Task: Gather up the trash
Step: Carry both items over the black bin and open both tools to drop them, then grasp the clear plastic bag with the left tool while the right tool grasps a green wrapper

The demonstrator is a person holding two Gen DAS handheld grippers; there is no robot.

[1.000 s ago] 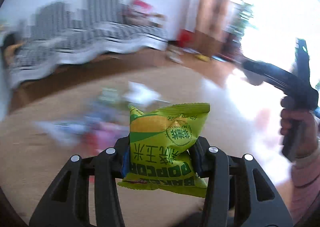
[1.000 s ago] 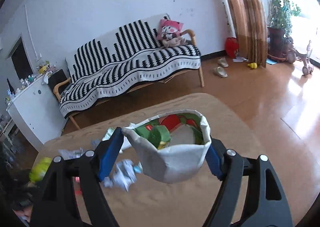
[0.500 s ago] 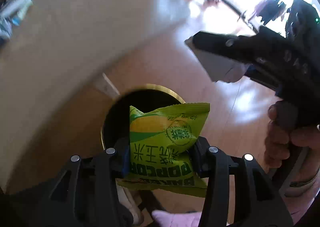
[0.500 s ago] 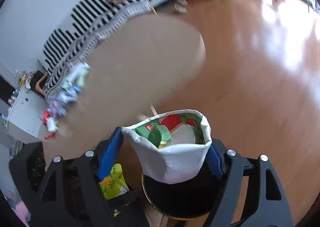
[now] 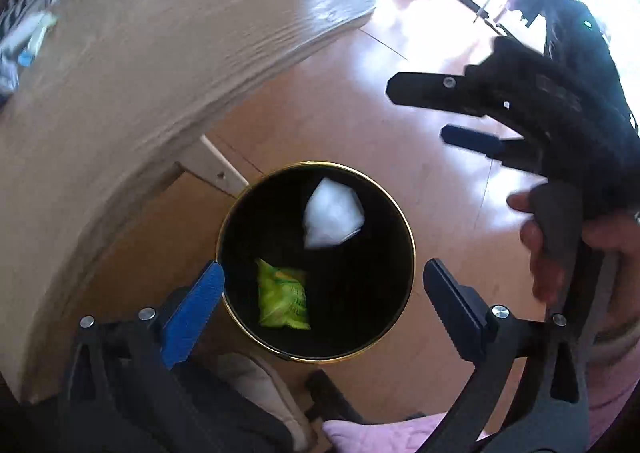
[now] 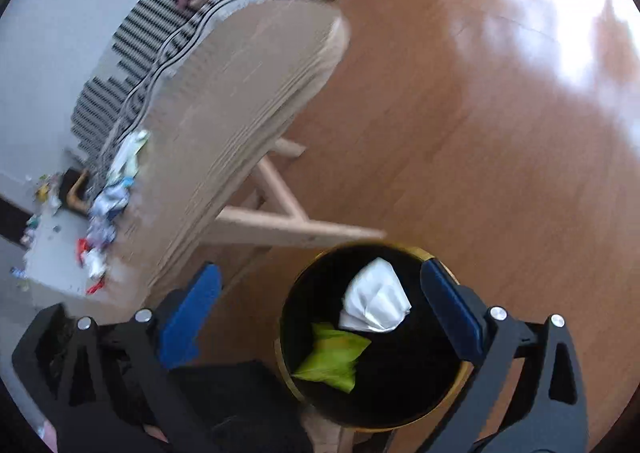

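Observation:
A black bin with a gold rim [image 5: 320,164] [image 6: 352,246] stands on the floor beside the wooden table [image 5: 140,73] [image 6: 240,93]. Inside it lie a green popcorn bag [image 5: 282,297] [image 6: 332,357] and a white snack bag [image 5: 332,217] [image 6: 376,301]. My left gripper [image 5: 322,273] hangs over the bin, its jaws opening with nothing between them. My right gripper [image 6: 320,273] also hovers above the bin, jaws opening and empty; the left wrist view shows it at the upper right [image 5: 420,109]. Several crumpled wrappers [image 6: 108,205] [image 5: 28,41] lie on the table's far side.
The table's pale legs [image 6: 280,221] stand close to the bin on its far side. A sofa with a striped cover [image 6: 132,37] is behind the table. A hand [image 5: 560,245] grips the right gripper's handle. Shiny wooden floor [image 6: 480,113] stretches to the right.
Both grippers swung from the table down over the bin, then opened. The popcorn bag left the left gripper and the white bag left the right one; both now lie in the bin.

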